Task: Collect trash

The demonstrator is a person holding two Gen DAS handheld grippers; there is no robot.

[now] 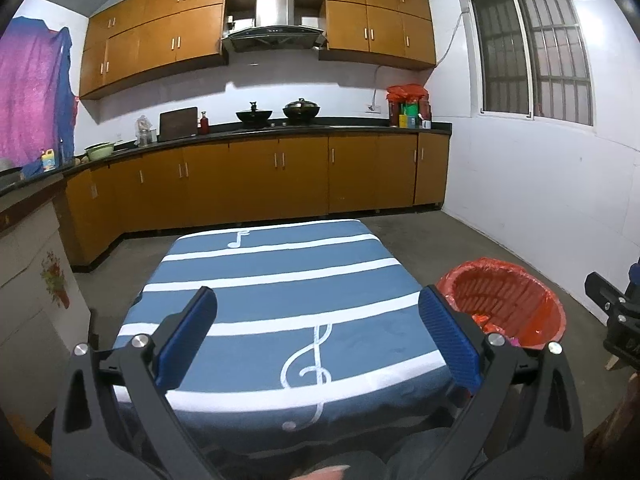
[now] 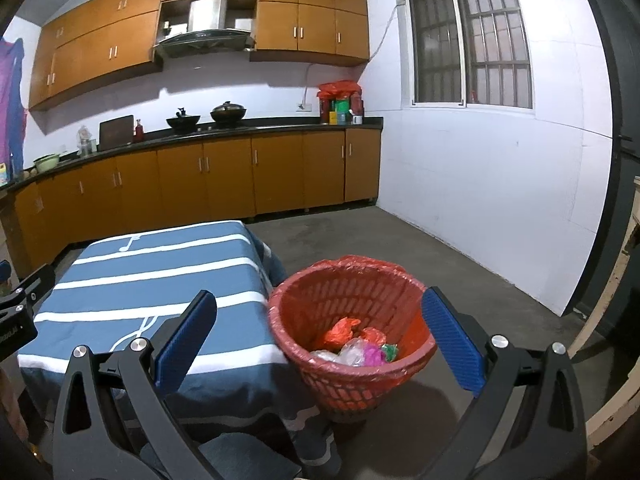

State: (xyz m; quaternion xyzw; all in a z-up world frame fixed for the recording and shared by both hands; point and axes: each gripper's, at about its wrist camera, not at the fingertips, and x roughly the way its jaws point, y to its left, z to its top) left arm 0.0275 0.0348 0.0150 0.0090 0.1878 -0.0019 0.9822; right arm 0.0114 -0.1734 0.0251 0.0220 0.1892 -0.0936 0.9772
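Note:
A red trash basket [image 2: 352, 320] lined with a red bag stands on the floor at the right side of the table; it also shows in the left wrist view [image 1: 504, 300]. Inside lie crumpled wrappers [image 2: 356, 346], orange, clear, pink and green. The table [image 1: 280, 280] has a blue cloth with white stripes and music notes; no trash shows on it. My left gripper [image 1: 318, 332] is open and empty above the table's near part. My right gripper [image 2: 320, 332] is open and empty, held above the basket's near rim.
Brown kitchen cabinets [image 1: 260, 176] and a dark counter with two woks [image 1: 276, 114] run along the far wall. A white wall with a barred window [image 1: 532, 64] is at the right. Bare concrete floor [image 2: 400, 240] lies beyond the basket. A pale cupboard [image 1: 28, 280] stands left.

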